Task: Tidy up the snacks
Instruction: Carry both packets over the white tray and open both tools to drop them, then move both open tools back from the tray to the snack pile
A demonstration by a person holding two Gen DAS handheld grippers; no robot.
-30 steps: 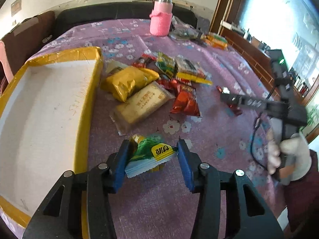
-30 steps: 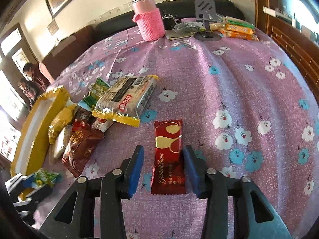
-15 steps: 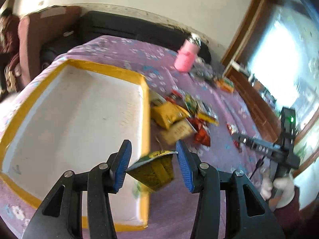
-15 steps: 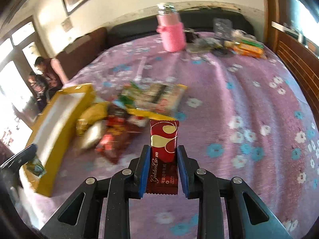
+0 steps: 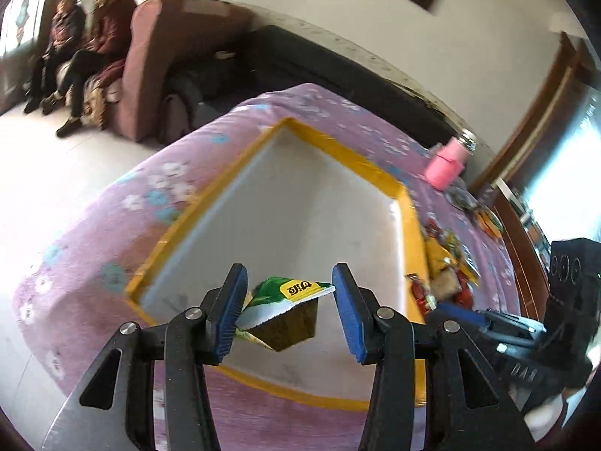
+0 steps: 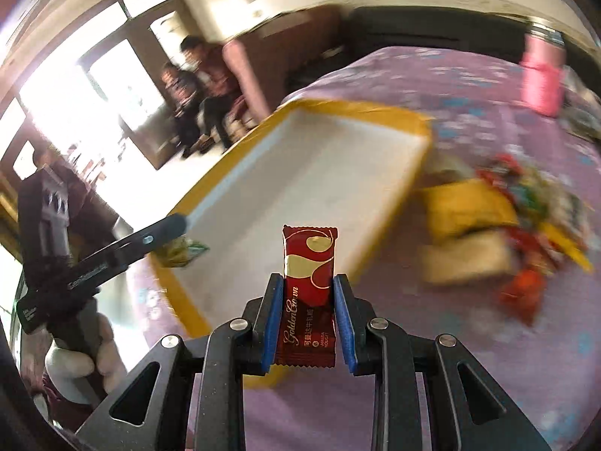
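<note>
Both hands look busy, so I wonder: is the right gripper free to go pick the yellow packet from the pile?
Probably not yet: the right gripper is shut on the red nougat bar; the yellow packet lies uncovered beside the tray.

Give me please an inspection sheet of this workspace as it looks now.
Surface: purple flowered tablecloth.
Job's things: yellow-rimmed tray, nothing lying in it; snack pile beside it.
Clutter: pink bottle at the far end.
Grippers: left gripper holds green-lidded cup snack over the tray; right gripper clamps red bar.
Cables: nothing seen.
Surroundings: sofa, seated people.
</note>
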